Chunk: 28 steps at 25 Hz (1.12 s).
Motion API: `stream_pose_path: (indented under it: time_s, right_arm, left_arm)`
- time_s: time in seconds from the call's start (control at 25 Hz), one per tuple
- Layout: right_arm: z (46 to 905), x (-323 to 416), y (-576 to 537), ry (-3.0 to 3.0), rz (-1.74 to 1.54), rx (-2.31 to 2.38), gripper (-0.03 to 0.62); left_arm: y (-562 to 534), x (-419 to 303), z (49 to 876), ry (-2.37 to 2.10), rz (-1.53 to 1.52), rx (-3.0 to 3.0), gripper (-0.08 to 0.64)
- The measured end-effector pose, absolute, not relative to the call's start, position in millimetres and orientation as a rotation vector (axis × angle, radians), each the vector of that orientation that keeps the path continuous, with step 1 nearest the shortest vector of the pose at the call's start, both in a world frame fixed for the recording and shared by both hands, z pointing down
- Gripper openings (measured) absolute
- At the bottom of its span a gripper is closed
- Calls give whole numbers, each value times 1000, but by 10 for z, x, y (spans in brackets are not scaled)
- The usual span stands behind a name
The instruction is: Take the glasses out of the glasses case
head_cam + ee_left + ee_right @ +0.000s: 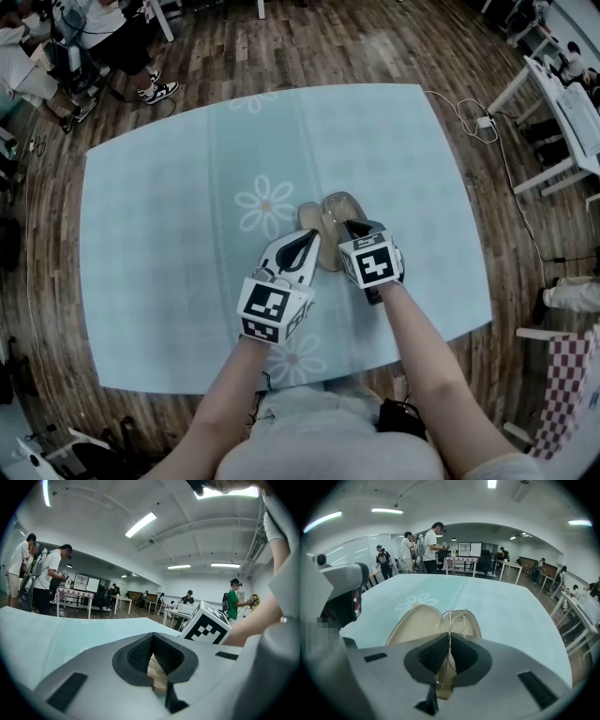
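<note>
A beige glasses case [330,214] lies open on the pale blue tablecloth [159,244], near the middle of the table. My left gripper [306,246] reaches it from the near left and is shut on the case's edge; the beige rim [158,674] sits between the left gripper's [154,660] pads. From the near right, my right gripper [354,228] angles down into the case. Its pads are shut on thin gold wire glasses [453,617], which stand on edge above the open case [417,623]. The right gripper [449,656] hides the lower part of the frame.
The cloth has white flower prints [265,204] just left of the case. Wooden floor surrounds the table, with a cable and plug [483,122] at the far right. People [433,545] and desks [75,595] stand well back in the room.
</note>
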State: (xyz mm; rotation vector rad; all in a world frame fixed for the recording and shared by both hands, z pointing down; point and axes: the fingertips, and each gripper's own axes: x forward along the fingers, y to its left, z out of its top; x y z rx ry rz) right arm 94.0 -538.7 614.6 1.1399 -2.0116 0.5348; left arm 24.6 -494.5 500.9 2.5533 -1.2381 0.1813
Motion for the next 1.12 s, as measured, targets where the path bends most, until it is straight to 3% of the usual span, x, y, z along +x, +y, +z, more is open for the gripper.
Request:
stream_pose_path:
  time_s: [1.12]
  right_arm:
    - [5429,1024,-5062,-2136,464,1189,23]
  left_arm:
    - [-4539,300,4472,-1376,126,2590,7]
